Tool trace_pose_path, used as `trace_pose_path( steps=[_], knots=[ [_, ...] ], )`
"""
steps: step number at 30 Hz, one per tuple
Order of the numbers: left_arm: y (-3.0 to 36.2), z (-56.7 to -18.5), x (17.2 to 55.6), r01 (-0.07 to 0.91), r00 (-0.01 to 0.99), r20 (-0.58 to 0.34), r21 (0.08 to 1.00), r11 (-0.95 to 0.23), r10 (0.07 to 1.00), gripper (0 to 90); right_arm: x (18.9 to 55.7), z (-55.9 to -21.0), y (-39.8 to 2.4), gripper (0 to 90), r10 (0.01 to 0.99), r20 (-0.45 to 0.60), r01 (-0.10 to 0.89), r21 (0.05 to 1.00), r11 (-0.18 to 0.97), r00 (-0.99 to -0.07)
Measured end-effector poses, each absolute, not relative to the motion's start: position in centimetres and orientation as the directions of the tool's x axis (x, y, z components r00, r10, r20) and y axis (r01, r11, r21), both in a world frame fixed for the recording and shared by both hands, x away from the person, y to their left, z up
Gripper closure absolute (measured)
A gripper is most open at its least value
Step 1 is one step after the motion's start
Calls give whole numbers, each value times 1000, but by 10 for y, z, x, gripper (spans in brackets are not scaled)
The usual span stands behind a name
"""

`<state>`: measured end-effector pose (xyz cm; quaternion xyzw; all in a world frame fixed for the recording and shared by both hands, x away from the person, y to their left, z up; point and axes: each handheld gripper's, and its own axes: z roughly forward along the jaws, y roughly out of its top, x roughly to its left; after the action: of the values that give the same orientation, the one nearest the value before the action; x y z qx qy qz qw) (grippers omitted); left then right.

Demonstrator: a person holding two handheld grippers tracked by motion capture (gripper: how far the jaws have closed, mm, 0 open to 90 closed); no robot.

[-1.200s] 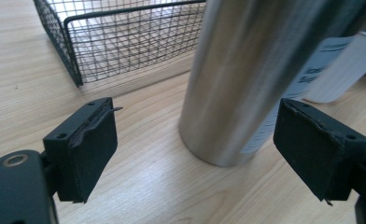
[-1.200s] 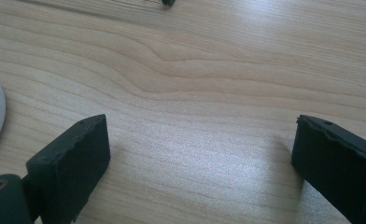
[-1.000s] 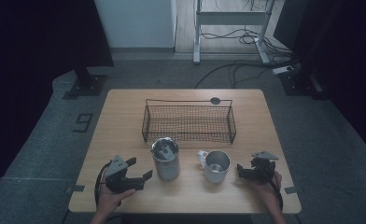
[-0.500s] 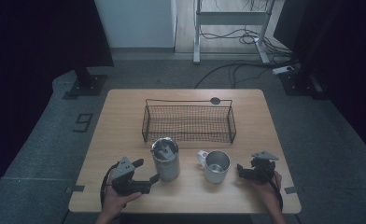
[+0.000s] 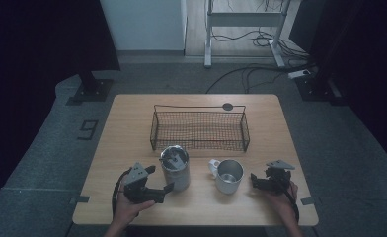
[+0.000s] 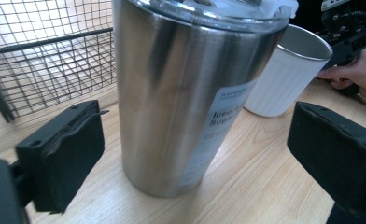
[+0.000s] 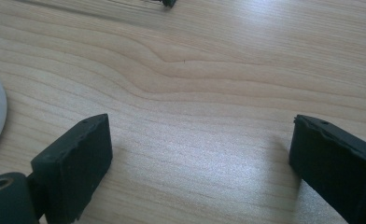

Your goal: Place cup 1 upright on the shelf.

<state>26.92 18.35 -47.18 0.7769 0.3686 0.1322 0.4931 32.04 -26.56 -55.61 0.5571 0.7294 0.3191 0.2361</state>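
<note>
The left gripper [image 6: 195,154], jaws just opened wide, flanks the steel tumbler [image 6: 190,93] untouched; bare table [image 5: 132,128] lies left. The right gripper [image 7: 200,154] gapes.

Light wooden table [image 5: 127,128] on grey floor [image 5: 43,148], black wire basket [image 5: 200,129] at centre toward far edge, steel tumbler [image 5: 174,168] upright just in front of basket, white mug [image 5: 228,176] upright beside tumbler, apart from it, small dark disc [image 5: 227,106] behind basket
</note>
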Motion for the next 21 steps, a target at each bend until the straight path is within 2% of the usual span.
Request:
trace_pose_path(
  steps=[21],
  knots=[
    [163,-475,292,437,709,-158,863,-252,687,1,320,-556,-266,62,963,11,661,729,176,-268]
  ],
)
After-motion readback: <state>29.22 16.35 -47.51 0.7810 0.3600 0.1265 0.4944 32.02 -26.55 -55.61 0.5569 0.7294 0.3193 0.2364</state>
